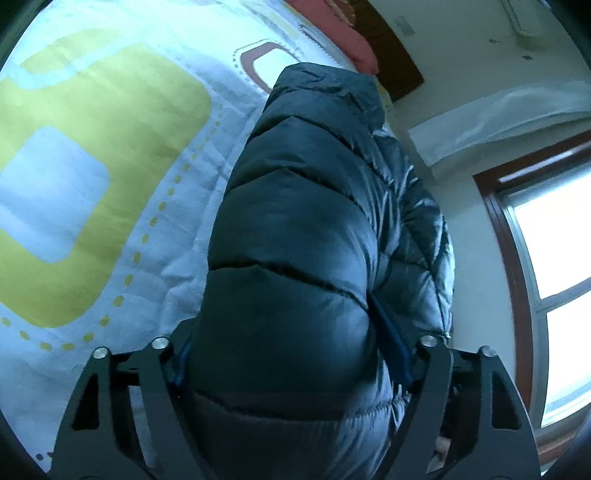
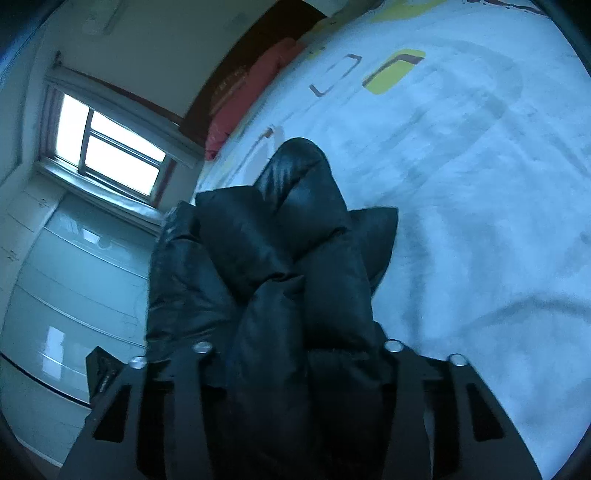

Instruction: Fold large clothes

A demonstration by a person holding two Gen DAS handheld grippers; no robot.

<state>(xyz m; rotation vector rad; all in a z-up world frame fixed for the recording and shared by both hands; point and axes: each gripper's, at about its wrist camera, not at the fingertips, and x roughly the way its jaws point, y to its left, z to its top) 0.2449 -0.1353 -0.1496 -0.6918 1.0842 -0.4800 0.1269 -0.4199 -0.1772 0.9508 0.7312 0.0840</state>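
A black quilted puffer jacket [image 1: 303,229] fills the middle of the left wrist view, bunched between the fingers of my left gripper [image 1: 295,365], which is shut on it. The jacket hangs lifted over the bed [image 1: 92,147]. In the right wrist view the same jacket [image 2: 295,258] is bunched in thick folds between the fingers of my right gripper [image 2: 295,362], which is shut on it. The fingertips of both grippers are hidden by the padded fabric.
The bed has a white quilt with yellow and grey shapes [image 2: 480,184]. A red pillow [image 1: 340,29] lies by the dark headboard [image 2: 258,48]. A window [image 2: 107,147] and pale cabinets [image 2: 74,277] stand beside the bed.
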